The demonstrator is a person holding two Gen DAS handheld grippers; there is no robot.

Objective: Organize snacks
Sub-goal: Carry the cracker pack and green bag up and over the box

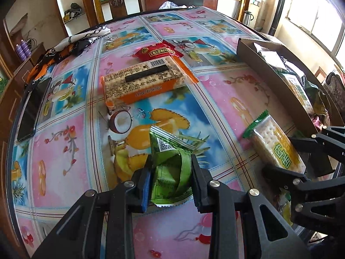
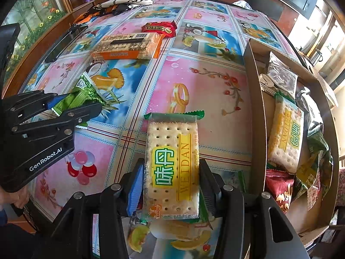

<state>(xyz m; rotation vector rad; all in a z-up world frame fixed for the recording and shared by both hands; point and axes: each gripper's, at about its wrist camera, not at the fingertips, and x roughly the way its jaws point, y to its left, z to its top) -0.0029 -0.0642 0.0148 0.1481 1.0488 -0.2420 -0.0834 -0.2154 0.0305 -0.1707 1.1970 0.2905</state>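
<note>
Fingers of our left gripper (image 1: 170, 179) pinch a green snack packet (image 1: 170, 170); our right gripper (image 2: 171, 185) clamps a Weidan cracker pack (image 2: 172, 164). Along the bench's right edge, the cardboard box (image 2: 255, 116) holds another cracker pack (image 2: 284, 138) and mixed packets.

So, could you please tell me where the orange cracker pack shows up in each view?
Left wrist: orange cracker pack lies upper centre, beyond the left claw.
Right wrist: the pack lies upper left, far beyond the right claw.
Shared landmark: the red packet touches the pack's far end in both views.
</note>
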